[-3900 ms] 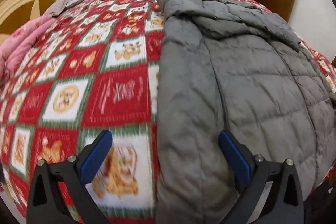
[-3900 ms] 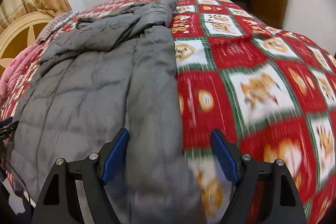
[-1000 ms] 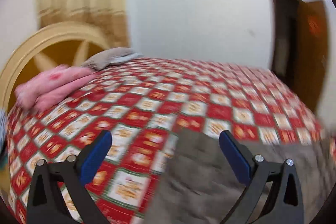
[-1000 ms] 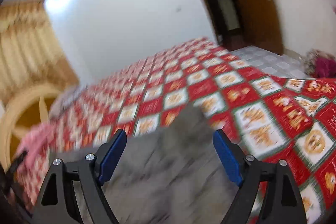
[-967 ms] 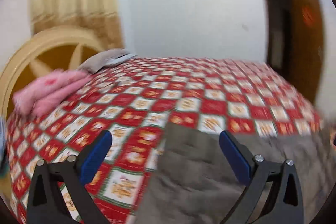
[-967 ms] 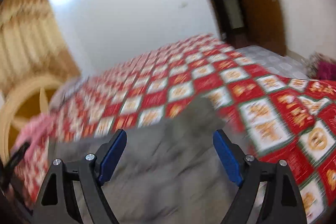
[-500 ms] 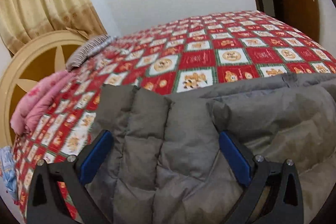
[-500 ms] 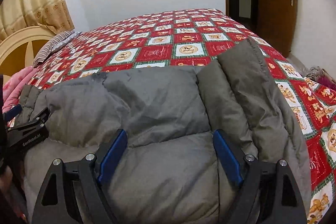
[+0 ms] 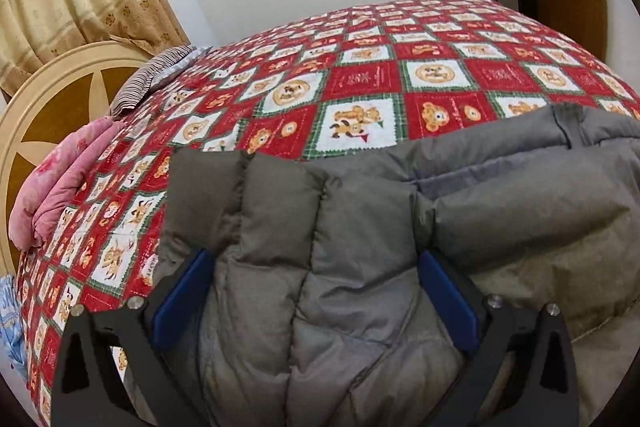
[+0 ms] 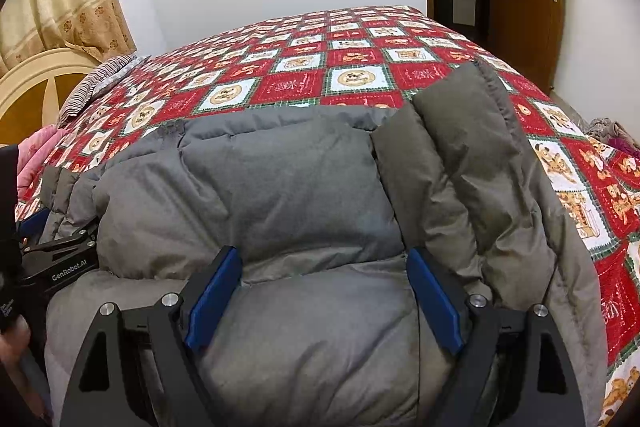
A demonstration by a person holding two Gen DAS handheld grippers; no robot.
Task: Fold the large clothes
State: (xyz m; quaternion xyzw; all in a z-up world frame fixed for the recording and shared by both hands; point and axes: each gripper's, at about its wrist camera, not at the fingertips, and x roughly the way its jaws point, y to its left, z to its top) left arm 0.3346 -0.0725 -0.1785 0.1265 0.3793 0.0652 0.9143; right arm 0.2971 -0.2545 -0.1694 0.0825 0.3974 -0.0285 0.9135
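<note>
Grey padded jacket folded over on the bed, both claws spread wide.

Left wrist: left claw (image 9: 316,291) open, jacket (image 9: 360,227) bulging between its pads, not clamped; jacket lies on the checked bedspread (image 9: 360,83).
Right wrist: right claw (image 10: 322,291) open over the jacket (image 10: 288,187) likewise; left claw (image 10: 60,255) at the jacket's far edge.

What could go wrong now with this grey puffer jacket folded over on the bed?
The grey puffer jacket looks thick and springy, so the fold may puff back open once let go. Both the left gripper and right gripper stand open with padding bulging between their fingers, so fabric might snag as they withdraw. On the right, its edge droops toward the side of the bedspread and might slide.
</note>
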